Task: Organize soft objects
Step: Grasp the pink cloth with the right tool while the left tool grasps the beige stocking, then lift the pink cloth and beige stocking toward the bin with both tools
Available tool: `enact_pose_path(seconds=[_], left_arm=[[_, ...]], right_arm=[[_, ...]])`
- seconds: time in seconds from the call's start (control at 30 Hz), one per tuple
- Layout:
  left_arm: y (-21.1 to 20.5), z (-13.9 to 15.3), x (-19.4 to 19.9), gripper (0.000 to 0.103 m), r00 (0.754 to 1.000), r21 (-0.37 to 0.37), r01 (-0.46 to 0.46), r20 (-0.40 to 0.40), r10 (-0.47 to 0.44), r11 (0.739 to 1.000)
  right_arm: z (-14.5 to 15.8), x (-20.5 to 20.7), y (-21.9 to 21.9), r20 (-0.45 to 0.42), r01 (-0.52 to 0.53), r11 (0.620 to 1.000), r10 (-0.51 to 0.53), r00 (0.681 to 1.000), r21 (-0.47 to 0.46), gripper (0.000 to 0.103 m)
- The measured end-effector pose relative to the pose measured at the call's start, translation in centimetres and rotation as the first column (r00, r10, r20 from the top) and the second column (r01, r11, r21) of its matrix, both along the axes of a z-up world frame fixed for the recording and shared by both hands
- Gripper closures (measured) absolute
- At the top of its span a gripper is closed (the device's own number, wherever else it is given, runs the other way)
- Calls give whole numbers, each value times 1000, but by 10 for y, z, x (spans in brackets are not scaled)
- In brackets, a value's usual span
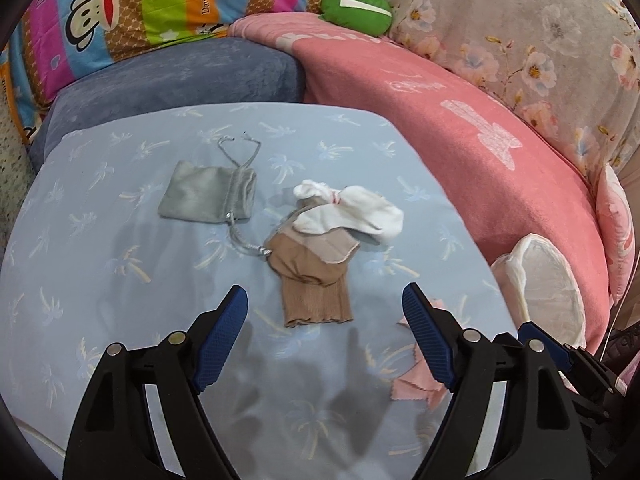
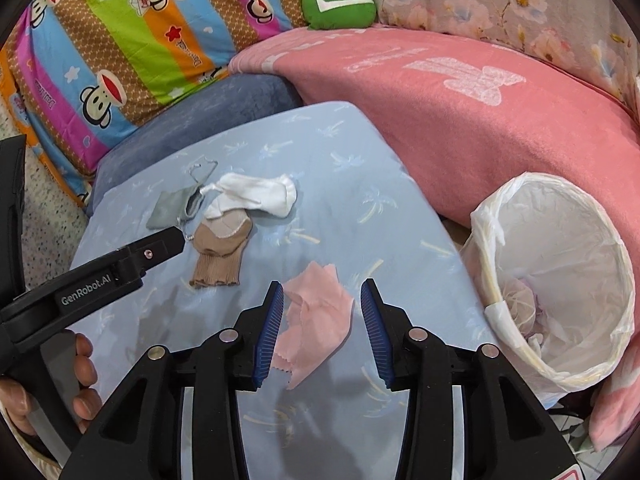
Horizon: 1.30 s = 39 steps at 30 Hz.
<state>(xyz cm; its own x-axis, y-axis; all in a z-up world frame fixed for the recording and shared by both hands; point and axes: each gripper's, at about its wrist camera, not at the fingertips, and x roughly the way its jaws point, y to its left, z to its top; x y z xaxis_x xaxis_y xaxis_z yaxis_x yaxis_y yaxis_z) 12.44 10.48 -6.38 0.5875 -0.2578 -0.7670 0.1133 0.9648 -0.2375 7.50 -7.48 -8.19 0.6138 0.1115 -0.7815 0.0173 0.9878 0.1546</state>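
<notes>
On the light blue pillow [image 1: 120, 240] lie a grey drawstring pouch [image 1: 206, 196], a tan sock [image 1: 314, 280] and a white sock [image 1: 348, 216] overlapping its top. My left gripper [image 1: 326, 304] hovers open just short of the tan sock's cuff. A pink cloth [image 2: 316, 320] lies crumpled between the open fingers of my right gripper [image 2: 322, 300], which holds nothing. The same pink cloth [image 1: 416, 380] shows partly behind my left gripper's right finger. In the right wrist view the tan sock [image 2: 220, 256], white sock [image 2: 260, 196] and pouch [image 2: 170, 210] lie further back.
A round bin lined with a white plastic bag [image 2: 560, 280] stands at the pillow's right edge with bundled items inside. A pink blanket [image 2: 460, 120], a dark blue cushion [image 1: 180, 80], a striped monkey-print quilt [image 2: 120, 40] and a green plush [image 2: 340, 6] ring the pillow. A hand [image 2: 80, 384] holds the left gripper's handle.
</notes>
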Motion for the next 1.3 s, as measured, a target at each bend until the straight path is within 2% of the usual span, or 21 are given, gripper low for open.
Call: enact_pose_path(seconds=[0.13,0.27,0.33,0.57,0.73,0.8,0.83,0.9,0.97,1.03,1.07,1.13,1.17,1.2,1.23,1.3], left_arm=[[5,-9,2,25,1000,11,-13,-21,13,1000],[11,-18,6,20,999,15,-24,-42,25,1000],[12,-22,8,17,998,19,-31,-50,32,999],[14,-37,21,16,996,29,-44,-82,46,999],[7,-45,35,16,996,36,-34,-81,37,999],[3,-48,41,16,996,35,-32,-82,35,999],[2,-49,44,17,996,37,-34,-82,37,999],[0,-52,49,17,996,29,-33,-86,35,999],[-2,-54,53,22,995,23,-35,-91,36,999],[-4,-53,55,34,996,34,-31,-83,34,999],[-5,-53,57,36,996,35,-23,-81,26,999],[-5,-52,58,57,996,21,-9,-86,10,1000],[-5,-51,59,63,996,12,-3,-92,4,1000],[-5,-52,59,76,995,0,4,-101,-4,1000],[-3,-52,58,83,994,-18,9,-112,-11,1000],[-3,-50,55,87,994,-24,4,-110,-7,1000]], right_arm=[[-16,6,6,-41,-14,1000,13,999,-14,56],[-31,11,9,-72,-14,1000,12,997,-24,50],[-37,14,9,-85,-16,1000,14,996,-23,50],[-55,22,10,-116,-14,1000,11,993,-22,50],[-60,26,11,-114,-14,999,10,993,-35,66],[-60,28,13,-113,-26,998,20,993,-50,80],[-60,29,14,-112,-32,998,26,993,-56,83],[-60,31,15,-112,-40,998,34,993,-49,96],[-59,34,16,-109,-42,998,37,993,-41,98],[-54,35,16,-93,-40,999,37,995,-35,99],[-51,36,16,-85,-39,999,36,996,-28,99],[-44,39,16,-69,-38,999,36,997,-15,99],[-42,40,16,-63,-38,999,37,997,-12,99],[-39,40,15,-56,-37,999,36,998,-9,99],[-35,41,16,-48,-36,999,36,998,-6,99],[-29,42,16,-34,-33,999,33,999,0,99]])
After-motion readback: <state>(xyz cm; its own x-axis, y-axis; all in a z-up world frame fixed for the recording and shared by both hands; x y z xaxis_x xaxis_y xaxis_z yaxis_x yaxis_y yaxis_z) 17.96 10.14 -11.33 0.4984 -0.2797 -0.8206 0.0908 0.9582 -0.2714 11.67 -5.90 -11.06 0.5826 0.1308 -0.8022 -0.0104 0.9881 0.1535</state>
